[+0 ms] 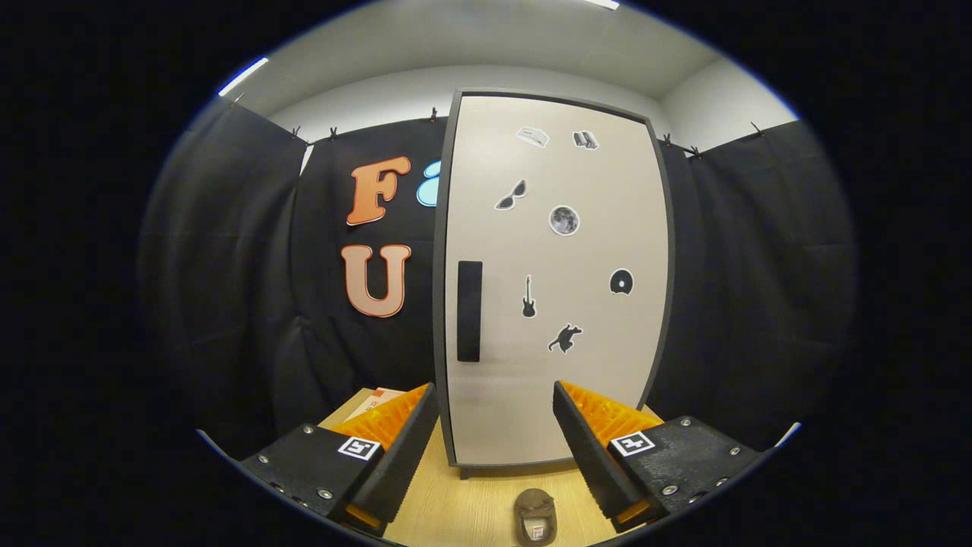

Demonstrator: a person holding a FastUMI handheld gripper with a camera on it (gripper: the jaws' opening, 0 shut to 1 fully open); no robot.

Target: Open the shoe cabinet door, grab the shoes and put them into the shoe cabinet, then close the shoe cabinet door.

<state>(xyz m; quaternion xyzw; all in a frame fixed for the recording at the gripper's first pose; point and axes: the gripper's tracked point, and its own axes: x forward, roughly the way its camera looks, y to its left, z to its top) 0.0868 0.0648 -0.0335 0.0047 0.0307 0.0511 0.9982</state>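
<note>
Facing: shoe cabinet door [558,281], closed, at 12 o'clock.
Jaws: gripper [495,448] spread, empty.
Next: I judge I hook the handle [469,311] at 11 o'clock.
Shoe [535,516]: on the table [456,509], 6 o'clock.

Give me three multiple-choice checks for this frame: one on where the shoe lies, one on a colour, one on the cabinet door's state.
1. Where is the shoe?
A. Inside the cabinet
B. On the wooden floor between the fingers, before the cabinet
C. Clamped in the gripper

2. What colour is the door handle?
A. Black
B. Red
C. White

3. How is the cabinet door?
A. Wide open
B. Removed
C. Closed

Answers: 1 B, it lies on the floor in front of the door. 2 A, a black vertical bar on the pale door. 3 C, the door covers the front; the gripper is open and holds nothing.
</note>
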